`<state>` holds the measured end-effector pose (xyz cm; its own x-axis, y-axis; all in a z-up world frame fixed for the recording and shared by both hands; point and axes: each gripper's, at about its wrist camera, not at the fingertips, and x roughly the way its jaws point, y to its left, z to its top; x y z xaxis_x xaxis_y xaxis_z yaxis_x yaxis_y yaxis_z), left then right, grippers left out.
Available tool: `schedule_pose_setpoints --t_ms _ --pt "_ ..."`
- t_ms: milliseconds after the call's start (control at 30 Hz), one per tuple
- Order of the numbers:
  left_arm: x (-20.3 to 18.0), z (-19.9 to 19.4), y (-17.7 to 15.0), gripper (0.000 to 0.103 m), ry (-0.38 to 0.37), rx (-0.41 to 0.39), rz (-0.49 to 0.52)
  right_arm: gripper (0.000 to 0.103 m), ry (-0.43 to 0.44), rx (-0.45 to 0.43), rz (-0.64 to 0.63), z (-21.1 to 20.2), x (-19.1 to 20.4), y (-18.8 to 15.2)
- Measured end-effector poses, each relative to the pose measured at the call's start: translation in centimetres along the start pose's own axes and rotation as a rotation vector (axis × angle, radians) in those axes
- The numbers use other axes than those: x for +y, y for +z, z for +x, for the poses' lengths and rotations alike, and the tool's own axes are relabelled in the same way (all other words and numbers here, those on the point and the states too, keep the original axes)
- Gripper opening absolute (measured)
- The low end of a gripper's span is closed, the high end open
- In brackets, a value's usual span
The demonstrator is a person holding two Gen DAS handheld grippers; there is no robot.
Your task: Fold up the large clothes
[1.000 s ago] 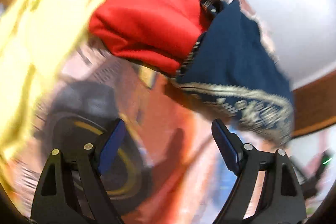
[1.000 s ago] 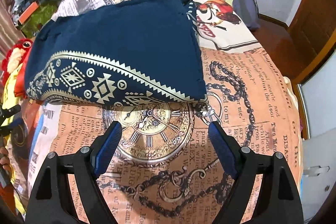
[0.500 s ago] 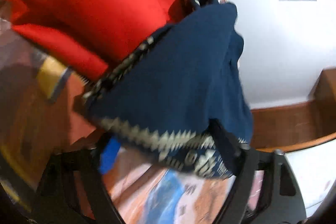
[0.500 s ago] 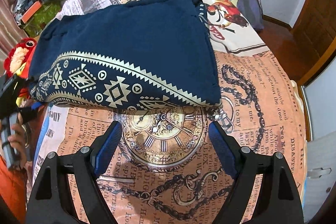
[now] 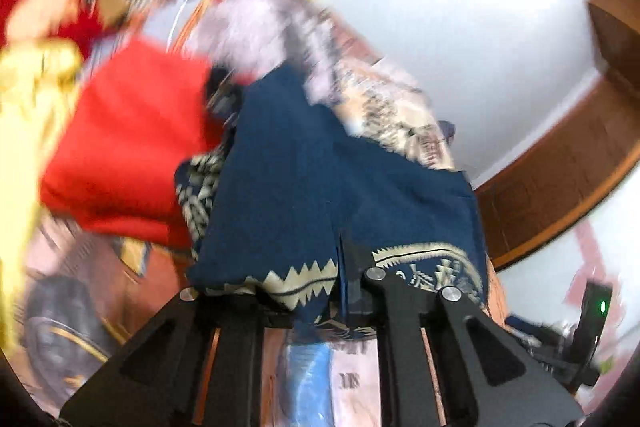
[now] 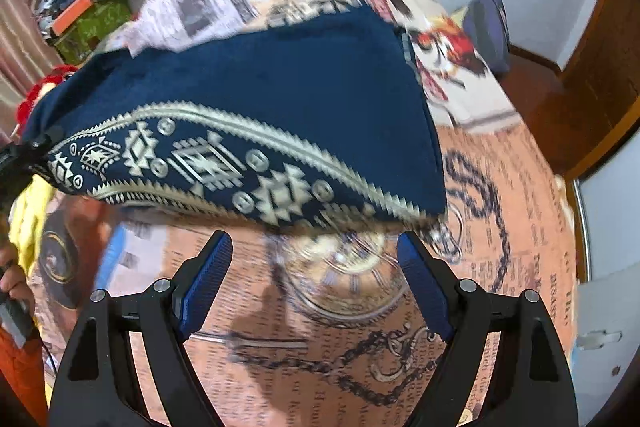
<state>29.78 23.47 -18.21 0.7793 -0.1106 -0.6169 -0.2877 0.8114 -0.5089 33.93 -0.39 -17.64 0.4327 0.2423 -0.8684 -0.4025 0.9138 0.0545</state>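
A folded navy garment (image 6: 256, 95) with a cream patterned border lies on the printed bedspread (image 6: 500, 227). In the left wrist view the same navy garment (image 5: 312, 179) fills the middle. My left gripper (image 5: 340, 279) is shut on its patterned hem corner and lifts that edge. In the right wrist view my left gripper (image 6: 24, 151) shows at the garment's left corner. My right gripper (image 6: 312, 267) is open and empty, just in front of the garment's near edge, above the clock print.
A red cloth (image 5: 132, 147) and a yellow cloth (image 5: 24, 131) lie left of the navy garment. A wooden door (image 6: 592, 75) and a dark bag (image 6: 486, 27) are at the right. Clutter (image 6: 88, 15) sits at the far left.
My left gripper has moved onto the navy garment's hem and shut on it, raising that corner. My right gripper has edged closer to the near edge and stays open.
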Motion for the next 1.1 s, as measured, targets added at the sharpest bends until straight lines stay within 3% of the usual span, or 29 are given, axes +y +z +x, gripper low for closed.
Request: schedule_pose_setpoints --t_ms 133,233,467,567,600,733,867,1000,1100 --pt "-2.6 -5.6 0.1 0.012 0.015 -0.115 0.128 0.082 0.025 -0.055 -0.055 -1.6 2.9 1.6" --pt "-1.9 -8.2 -0.9 0.012 0.034 -0.142 0.145 0.082 0.052 -0.071 -0.093 -1.5 5.1 2.8" --pt "5.0 -7.4 -3.0 0.012 0.141 -0.075 0.048 0.085 0.107 0.031 -0.203 3.7 10.9 3.5" --pt "6.1 -6.3 -3.7 0.012 0.186 -0.052 0.047 0.085 0.121 0.112 -0.26 6.9 12.8 2.2" --pt "5.9 -6.3 -4.1 0.012 0.196 -0.056 0.058 0.089 0.123 0.13 -0.272 7.8 13.2 1.6" --pt "2.7 -6.6 -3.4 0.012 0.192 -0.108 0.145 0.096 0.111 0.096 -0.311 8.0 13.5 0.6" --pt "-2.4 -6.1 -1.7 0.012 0.181 -0.157 0.265 0.095 0.192 0.107 -0.231 6.9 11.3 1.3" --pt "-8.5 -5.1 -0.5 0.012 0.166 -0.192 0.406 0.095 0.256 0.044 -0.075 3.5 6.3 0.4" --pt "-14.7 -3.9 -1.0 0.012 0.15 -0.215 0.566 0.095 0.202 -0.012 -0.027 1.3 1.9 -1.0"
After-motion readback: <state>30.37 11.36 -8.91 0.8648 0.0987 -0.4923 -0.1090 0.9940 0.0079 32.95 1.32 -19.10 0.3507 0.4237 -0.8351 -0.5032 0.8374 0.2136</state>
